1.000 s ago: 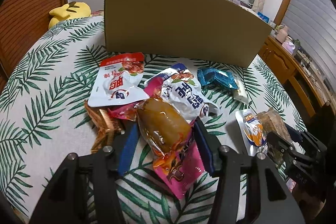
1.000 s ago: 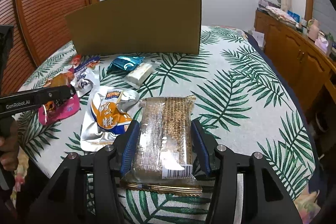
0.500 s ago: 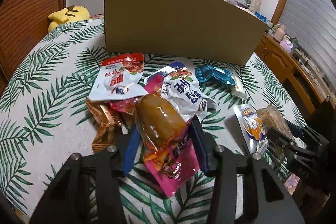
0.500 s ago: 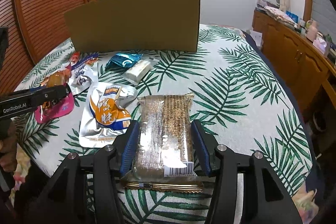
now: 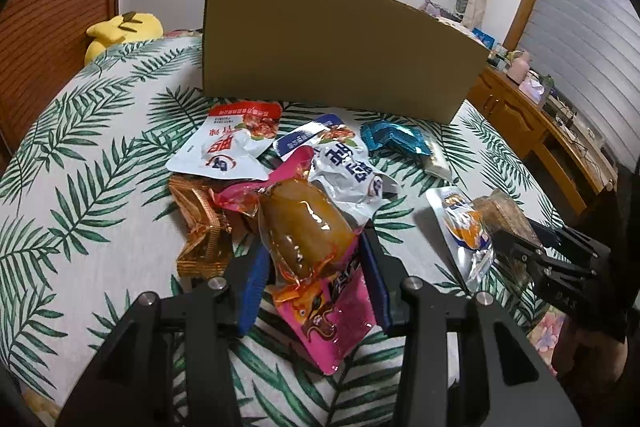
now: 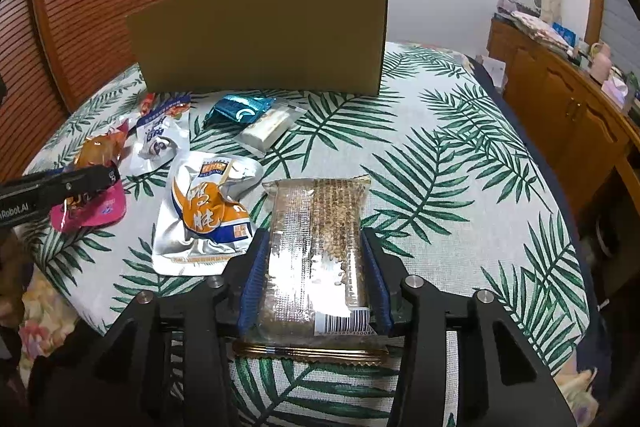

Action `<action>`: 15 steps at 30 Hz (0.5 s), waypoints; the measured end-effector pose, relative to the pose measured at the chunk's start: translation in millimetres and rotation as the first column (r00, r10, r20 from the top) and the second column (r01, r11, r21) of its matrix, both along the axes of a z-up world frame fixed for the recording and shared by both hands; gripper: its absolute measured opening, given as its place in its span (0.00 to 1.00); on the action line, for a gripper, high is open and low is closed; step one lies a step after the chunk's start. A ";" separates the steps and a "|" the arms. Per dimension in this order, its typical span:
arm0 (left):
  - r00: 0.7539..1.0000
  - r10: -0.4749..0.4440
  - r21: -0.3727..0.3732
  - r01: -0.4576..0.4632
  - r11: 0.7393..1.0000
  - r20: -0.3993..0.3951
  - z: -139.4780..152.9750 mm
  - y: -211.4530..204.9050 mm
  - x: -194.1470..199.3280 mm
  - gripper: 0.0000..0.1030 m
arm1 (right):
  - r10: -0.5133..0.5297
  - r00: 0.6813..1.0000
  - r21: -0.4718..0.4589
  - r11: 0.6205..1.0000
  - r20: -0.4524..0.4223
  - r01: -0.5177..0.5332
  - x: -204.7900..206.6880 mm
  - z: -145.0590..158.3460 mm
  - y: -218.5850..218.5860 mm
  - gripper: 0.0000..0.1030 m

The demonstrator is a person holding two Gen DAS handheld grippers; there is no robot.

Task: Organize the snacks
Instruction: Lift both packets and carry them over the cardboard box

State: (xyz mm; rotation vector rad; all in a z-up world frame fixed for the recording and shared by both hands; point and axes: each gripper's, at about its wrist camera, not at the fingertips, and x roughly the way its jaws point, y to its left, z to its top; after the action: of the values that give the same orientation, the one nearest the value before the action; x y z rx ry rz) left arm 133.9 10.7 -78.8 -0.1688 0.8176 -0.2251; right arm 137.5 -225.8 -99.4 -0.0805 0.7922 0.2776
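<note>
Right tool [image 6: 316, 263] is closing — blue pads flank the grain bar packet [image 6: 320, 247] at the bed's [image 6: 460, 163] near edge, long axis along the fingers. Left tool [image 5: 316, 267] pinches the pink sausage pack [image 5: 308, 247] — cardboard box [image 6: 264, 35] lies straight ahead of both.

Cardboard box [image 6: 260, 35] at 12 o'clock on bedspread [image 6: 460, 187]; snack packets before it, 9–11 o'clock; grain-bar pack [image 6: 320, 251] at 6, foil pouch [image 6: 204, 211] touching its left.
</note>
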 end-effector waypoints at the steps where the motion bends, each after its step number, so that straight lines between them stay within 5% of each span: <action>1: 1.000 -0.003 0.000 0.003 1.000 0.005 0.7 -1.3 -1.7 0.41 | 0.003 1.000 0.003 1.000 0.000 -0.003 -0.4 0.1 -0.6 0.41; 15: 0.996 -0.016 -0.003 0.016 1.000 0.092 24.5 -9.7 -18.8 0.41 | 0.003 0.999 0.051 0.999 0.039 -0.005 -7.8 8.4 -5.5 0.40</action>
State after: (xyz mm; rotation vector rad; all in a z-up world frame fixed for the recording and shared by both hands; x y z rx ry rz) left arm 115.1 1.0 -54.3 -0.1543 0.7272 -0.2475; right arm 129.7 -231.3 -91.0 -0.0394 0.7461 0.2989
